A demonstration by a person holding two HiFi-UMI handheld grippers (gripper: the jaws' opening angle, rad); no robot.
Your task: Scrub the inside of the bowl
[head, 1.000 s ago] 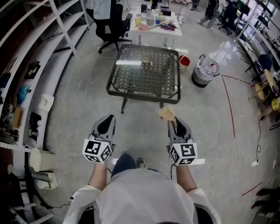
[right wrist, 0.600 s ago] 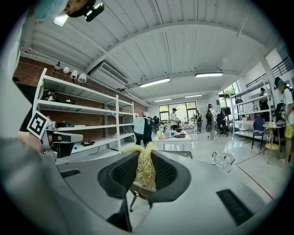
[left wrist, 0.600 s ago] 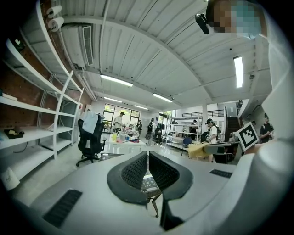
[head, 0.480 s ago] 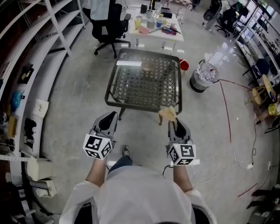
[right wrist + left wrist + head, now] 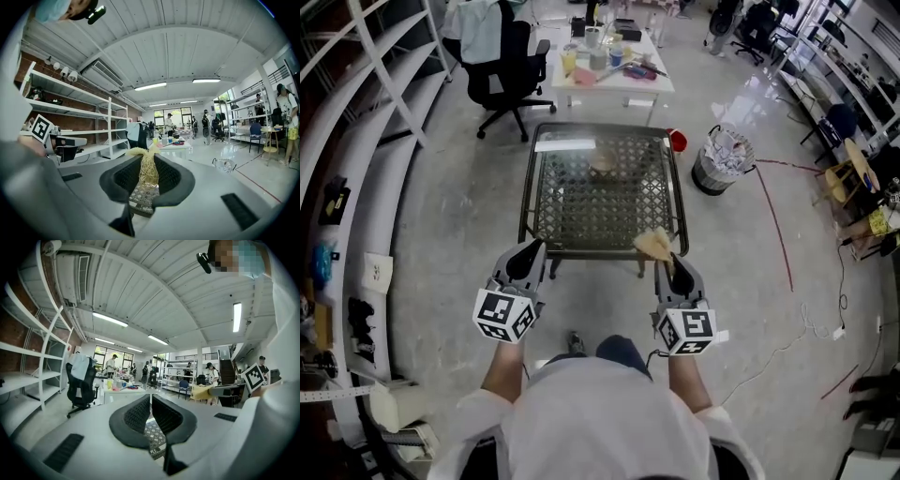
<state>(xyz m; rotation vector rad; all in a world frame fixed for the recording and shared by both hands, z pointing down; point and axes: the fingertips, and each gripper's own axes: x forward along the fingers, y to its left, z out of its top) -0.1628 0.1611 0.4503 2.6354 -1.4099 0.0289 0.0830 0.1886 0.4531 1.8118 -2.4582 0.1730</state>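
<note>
Lattice table (image 5: 581, 206) nearer now; left gripper (image 5: 533, 248) closed empty, right gripper (image 5: 675, 262) pinching fibrous yellow scrubber (image 5: 148, 168).

The scrubber (image 5: 149, 171) is pale straw-yellow, a stringy mesh. It shows against the black, finely dotted pads of the right gripper (image 5: 149, 158), whose body is plain light grey. The left gripper (image 5: 150, 398) has the same grey body and black dotted pads. Each cube (image 5: 504, 316) carries black-and-white square markers. In the middle of the head view the surface (image 5: 528, 202) has a dark frame and a brownish woven lattice. The floor (image 5: 441, 234) is pale mottled grey. At the upper left stands a black chair (image 5: 499, 70). At the bottom, the shirt (image 5: 609, 427) is white and the trousers (image 5: 623, 352) are blue.
</note>
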